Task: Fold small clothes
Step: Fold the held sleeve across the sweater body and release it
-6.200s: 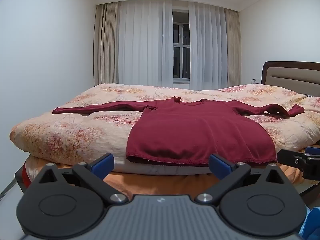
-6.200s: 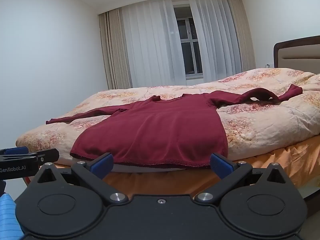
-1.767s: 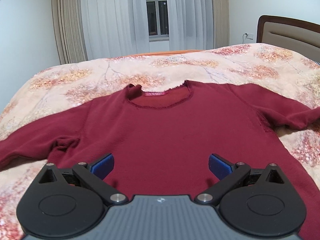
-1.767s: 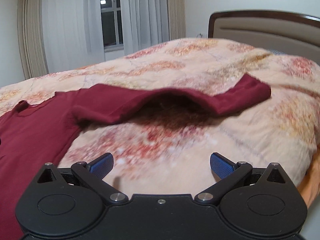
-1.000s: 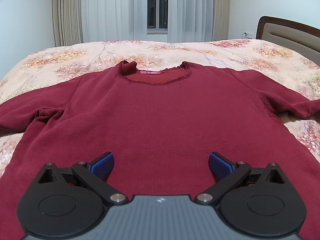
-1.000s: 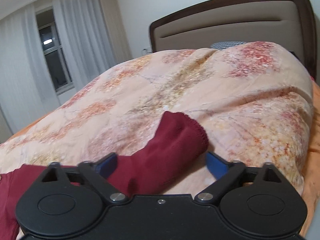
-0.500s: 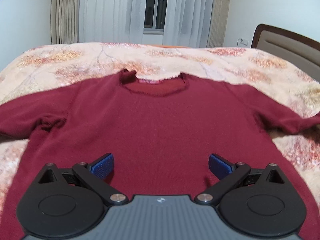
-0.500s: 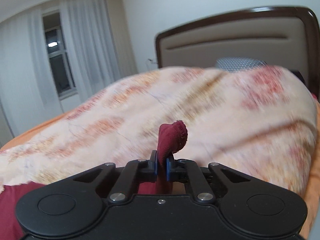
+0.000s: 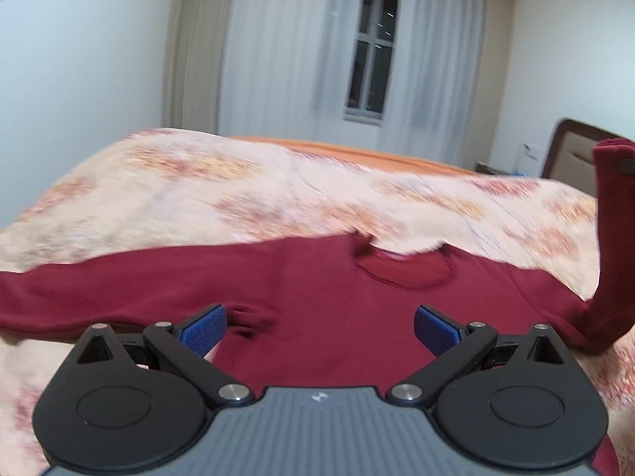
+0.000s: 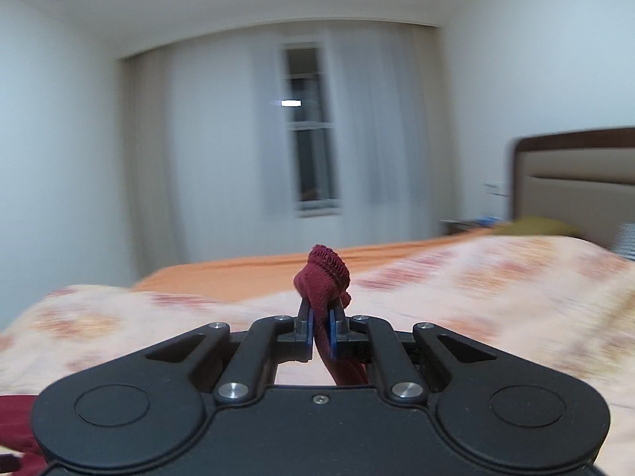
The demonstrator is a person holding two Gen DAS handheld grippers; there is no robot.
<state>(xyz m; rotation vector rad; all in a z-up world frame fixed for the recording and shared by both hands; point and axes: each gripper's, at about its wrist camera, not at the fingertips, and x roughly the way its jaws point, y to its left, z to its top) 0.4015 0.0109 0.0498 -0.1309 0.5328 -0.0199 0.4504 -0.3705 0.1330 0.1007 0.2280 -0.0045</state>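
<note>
Since a second ago the right tool has clamped the sleeve cuff and lifted it off the quilt; the sleeve now hangs upright at 3 o'clock in the left view. Left tool is wide, empty, swung toward the other sleeve at 9 o'clock. Maroon sweater lies flat on the bed. Advice: carry the cuff across the chest low and taut, and lay it square before releasing.

The sweater lies flat on the quilt, which covers the bed; its collar sits at one o'clock of the left claw. One sleeve stretches toward nine o'clock. The other sleeve rises at three o'clock, its cuff pinched in the right claw. The headboard stands at two o'clock, the window behind at twelve.
</note>
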